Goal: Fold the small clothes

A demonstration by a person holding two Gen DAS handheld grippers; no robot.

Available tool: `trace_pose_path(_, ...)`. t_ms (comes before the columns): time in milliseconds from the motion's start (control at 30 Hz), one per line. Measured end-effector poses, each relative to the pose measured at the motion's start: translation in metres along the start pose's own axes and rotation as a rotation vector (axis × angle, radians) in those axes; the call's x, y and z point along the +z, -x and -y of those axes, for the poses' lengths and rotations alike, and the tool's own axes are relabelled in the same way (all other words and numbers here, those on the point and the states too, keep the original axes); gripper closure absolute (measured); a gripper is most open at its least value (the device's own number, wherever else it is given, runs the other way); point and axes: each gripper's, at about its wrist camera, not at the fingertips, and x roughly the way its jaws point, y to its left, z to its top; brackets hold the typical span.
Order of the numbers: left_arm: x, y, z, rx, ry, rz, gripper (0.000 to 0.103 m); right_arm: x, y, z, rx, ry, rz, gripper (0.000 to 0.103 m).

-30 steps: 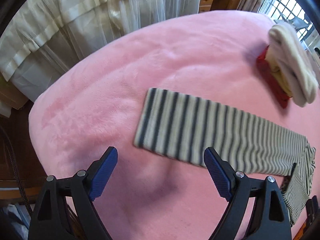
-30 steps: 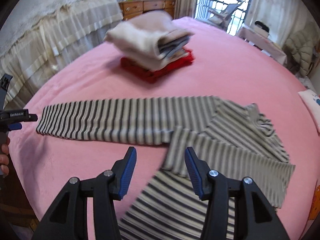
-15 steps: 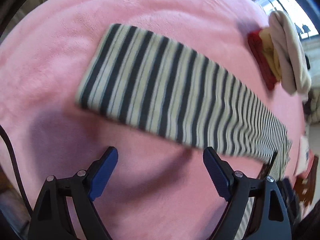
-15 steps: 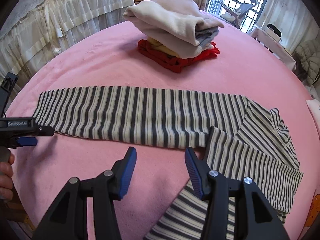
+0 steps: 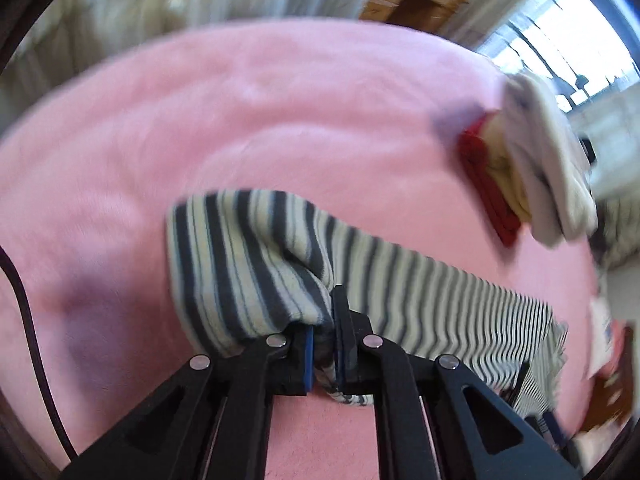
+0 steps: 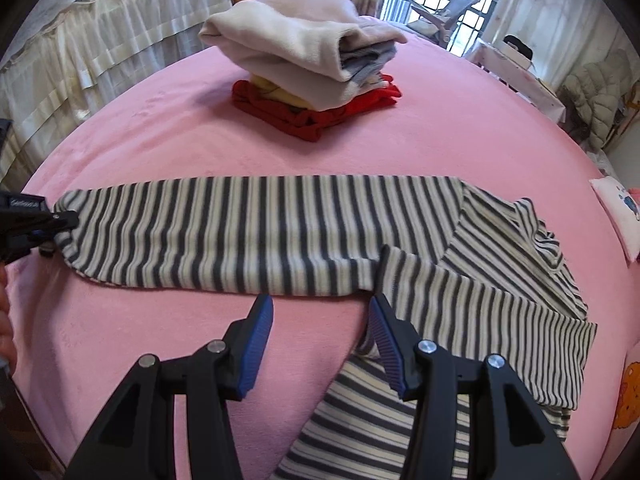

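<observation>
Now left claw clamped on striped garment end edge, right claw agape above hem.

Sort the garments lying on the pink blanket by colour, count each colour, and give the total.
Striped grey and cream: 1, the striped garment, its end held by the left gripper
Beige: 1, the beige garment on top of the pile
Grey: 1, the grey garment, only an edge showing
Yellow: 1, the yellow garment
Red: 1, the red garment at the bottom
Total: 5
</observation>
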Motion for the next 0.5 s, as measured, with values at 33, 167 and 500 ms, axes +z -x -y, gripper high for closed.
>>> trace_pose_path(33,-0.001,0.008,0.009,-0.005,-0.038,0.017,0.098,0.001,0.001,0.002,-0.003,-0.005,0.001,0.053)
trace_pose_path(167,-0.004,0.037,0.058,-0.061,-0.209,0.073,0.098,0.004,0.005,0.017,-0.018,-0.04,0.001,0.053)
trace_pose_path(500,-0.028,0.067,0.215,-0.279,-0.505,0.08,0.097,-0.009,0.031,0.104,-0.097,-0.225,0.026,0.053)
